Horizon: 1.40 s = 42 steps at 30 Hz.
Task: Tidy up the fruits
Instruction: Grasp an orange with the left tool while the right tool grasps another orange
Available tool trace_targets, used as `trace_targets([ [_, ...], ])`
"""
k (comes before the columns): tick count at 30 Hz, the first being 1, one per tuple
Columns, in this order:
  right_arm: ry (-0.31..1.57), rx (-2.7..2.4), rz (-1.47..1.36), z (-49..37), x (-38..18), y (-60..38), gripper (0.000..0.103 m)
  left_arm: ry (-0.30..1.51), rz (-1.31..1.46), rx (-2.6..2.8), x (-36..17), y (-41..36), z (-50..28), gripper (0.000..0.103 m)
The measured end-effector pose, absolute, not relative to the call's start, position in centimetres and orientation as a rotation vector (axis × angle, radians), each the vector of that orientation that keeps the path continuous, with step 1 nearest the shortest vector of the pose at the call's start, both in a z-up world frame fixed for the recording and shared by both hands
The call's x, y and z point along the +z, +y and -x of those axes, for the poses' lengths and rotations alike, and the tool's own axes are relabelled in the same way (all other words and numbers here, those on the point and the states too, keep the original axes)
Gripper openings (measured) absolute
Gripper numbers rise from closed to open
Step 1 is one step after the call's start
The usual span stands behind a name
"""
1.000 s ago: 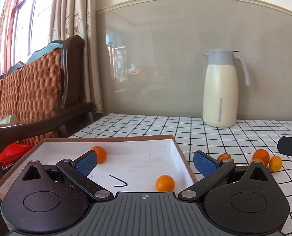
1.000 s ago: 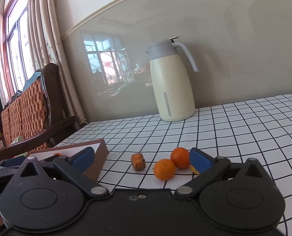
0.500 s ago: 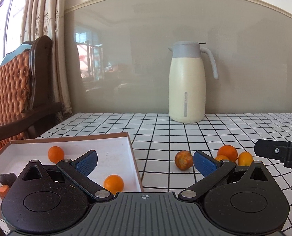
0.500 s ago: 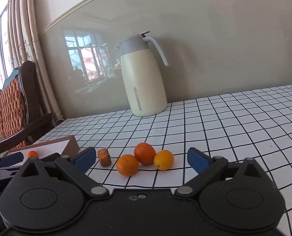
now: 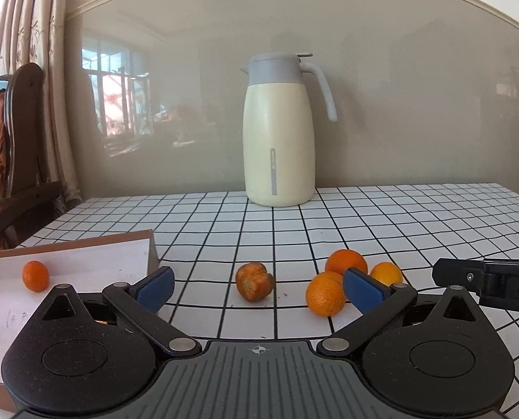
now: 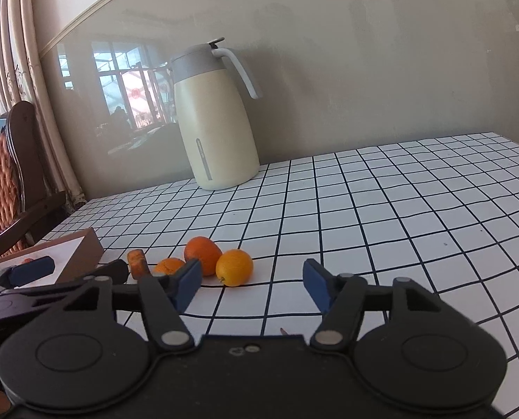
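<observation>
The left gripper [image 5: 257, 288] stands wide open and holds nothing, low over the checked tablecloth [image 5: 399, 216]; a shrivelled brownish fruit [image 5: 254, 281] lies between its blue pads. The right gripper [image 6: 252, 281] is also spread open and empty. Just beyond it three oranges [image 6: 234, 267] lie clustered together. Left of them a shallow cardboard box [image 5: 84, 262] holds one small orange [image 5: 35, 276]. A cream thermos jug [image 5: 278, 139] stands by the wall

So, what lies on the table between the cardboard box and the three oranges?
One shrivelled brown-orange fruit lies there, apart from the box and the oranges; the left wrist view shows it best.
</observation>
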State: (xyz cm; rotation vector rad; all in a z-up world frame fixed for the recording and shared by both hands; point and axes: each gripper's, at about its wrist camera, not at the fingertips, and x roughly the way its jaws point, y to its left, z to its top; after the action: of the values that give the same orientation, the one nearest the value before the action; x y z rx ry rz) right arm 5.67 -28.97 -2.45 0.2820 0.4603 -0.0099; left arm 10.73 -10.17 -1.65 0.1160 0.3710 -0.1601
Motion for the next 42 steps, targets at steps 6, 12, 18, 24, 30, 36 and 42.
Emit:
trace_targets([
  [6,0.469,-0.011,-0.276,-5.9,-2.6,-29.4,0.047,0.415,-0.124,-0.193,-2.4,-11.9,-11.7,0.086],
  [12,0.470,-0.023,-0.288,-5.8,-2.7,-30.3,0.047,0.441,-0.130,-0.223,-3.0,-13.7,-12.7,0.072],
  [18,0.489,-0.008,-0.283,-6.5,-2.9,-30.4,0.043,0.494,-0.114,-0.232,-4.1,-14.7,-14.1,0.057],
  [24,0.514,0.021,-0.284,-7.6,-2.9,-30.1,0.042,0.521,-0.104,-0.253,-4.3,-14.8,-14.5,0.036],
  [30,0.558,0.056,-0.288,-9.5,-3.6,-28.9,0.042,0.523,-0.111,-0.240,-4.3,-13.8,-14.3,0.036],
  [36,0.588,0.051,-0.260,-11.6,-4.0,-27.8,0.039,0.536,-0.093,-0.208,-4.1,-12.0,-14.4,0.036],
  [42,0.619,0.047,-0.267,-12.8,-4.8,-27.3,0.028,0.539,-0.094,-0.209,-4.1,-11.6,-14.4,0.036],
])
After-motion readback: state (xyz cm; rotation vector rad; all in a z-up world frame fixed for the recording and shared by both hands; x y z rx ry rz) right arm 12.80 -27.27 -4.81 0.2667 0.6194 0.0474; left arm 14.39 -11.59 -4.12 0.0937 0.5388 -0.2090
